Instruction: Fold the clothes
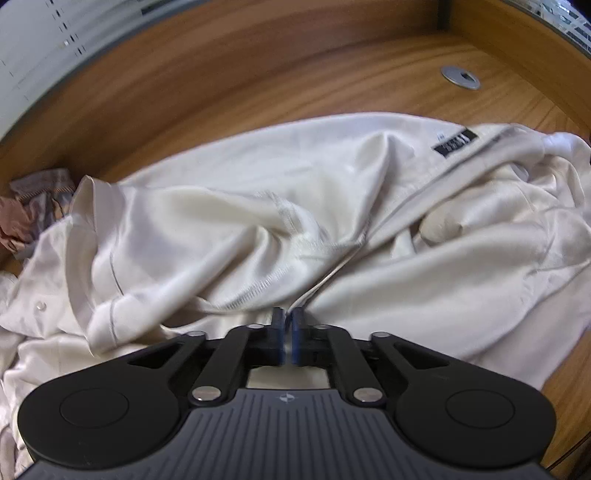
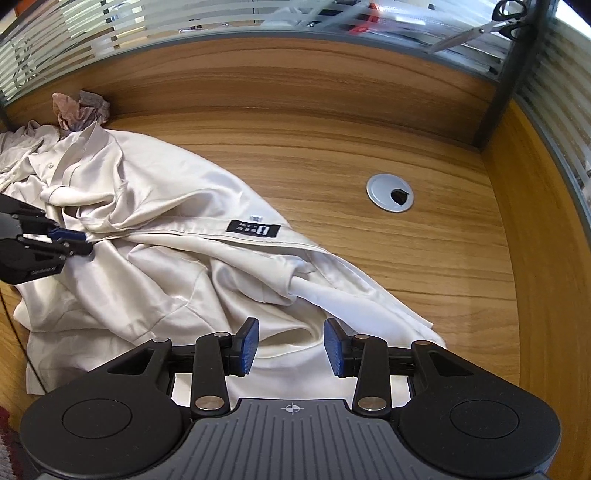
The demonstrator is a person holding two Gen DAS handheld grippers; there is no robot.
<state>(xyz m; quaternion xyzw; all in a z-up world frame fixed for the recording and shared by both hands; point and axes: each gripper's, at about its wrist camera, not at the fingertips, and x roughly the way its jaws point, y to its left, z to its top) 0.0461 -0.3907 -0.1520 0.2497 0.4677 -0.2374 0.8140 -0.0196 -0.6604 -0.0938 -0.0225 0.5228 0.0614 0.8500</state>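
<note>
A crumpled cream satin shirt with a black label lies spread over the wooden desk. My left gripper is shut, and a thin seam edge of the shirt runs up from between its blue pads. In the right wrist view this left gripper comes in from the left edge and pinches the cloth. My right gripper is open over the shirt's near hem. Its blue pads stand well apart, with loose folds of fabric lying below and between them.
A bunched brownish-grey cloth sits in the far left corner by the shirt's collar. A round grey cable grommet is set in the desk right of the shirt. Wooden partition walls with striped glass enclose the desk; scissors show behind the glass.
</note>
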